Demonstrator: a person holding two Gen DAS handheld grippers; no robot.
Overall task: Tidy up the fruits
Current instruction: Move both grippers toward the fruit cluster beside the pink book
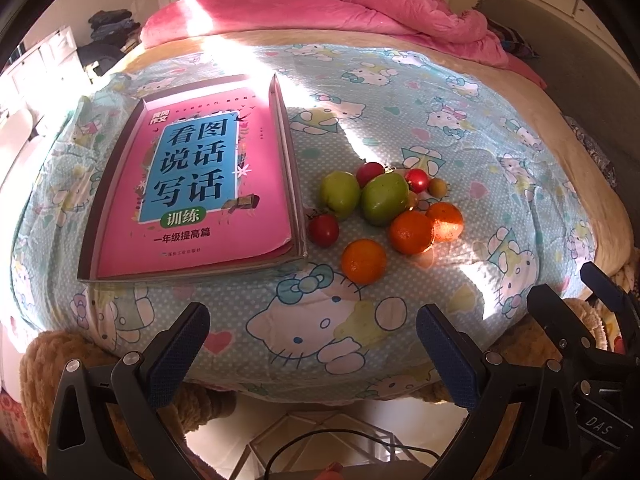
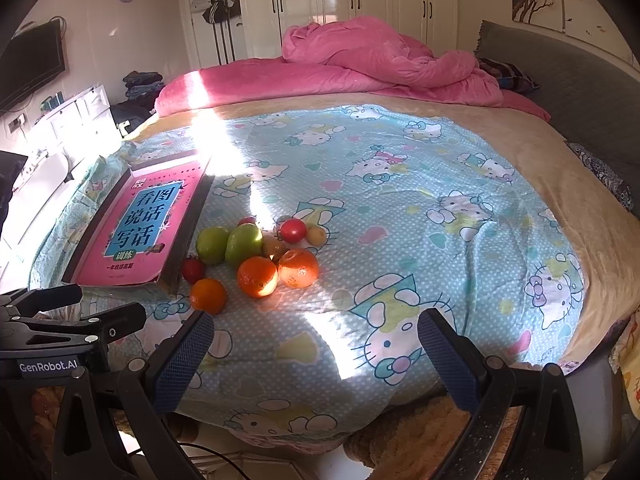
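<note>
A pile of fruit lies on the cartoon-cat bedsheet (image 1: pixel 360 92): two green apples (image 1: pixel 384 199) (image 2: pixel 244 244), three oranges (image 1: pixel 363 261) (image 2: pixel 257 276), red tomatoes (image 1: pixel 323 230) (image 2: pixel 292 230) and small yellowish fruits (image 1: pixel 437 187) (image 2: pixel 316 236). Left of the pile a shallow brown tray (image 1: pixel 287 152) (image 2: pixel 184 248) holds a pink book (image 1: pixel 192 184) (image 2: pixel 140 224). My left gripper (image 1: pixel 312 344) is open and empty, near the bed's front edge, short of the fruit. My right gripper (image 2: pixel 316 348) is open and empty, also short of the fruit.
A rumpled pink quilt (image 2: pixel 360 60) lies at the far end of the bed. A grey headboard (image 2: pixel 580 92) runs along the right. White wardrobes (image 2: pixel 352 0) stand behind. The other gripper shows at the right of the left wrist view (image 1: pixel 580 320) and at the left of the right wrist view (image 2: pixel 60 320).
</note>
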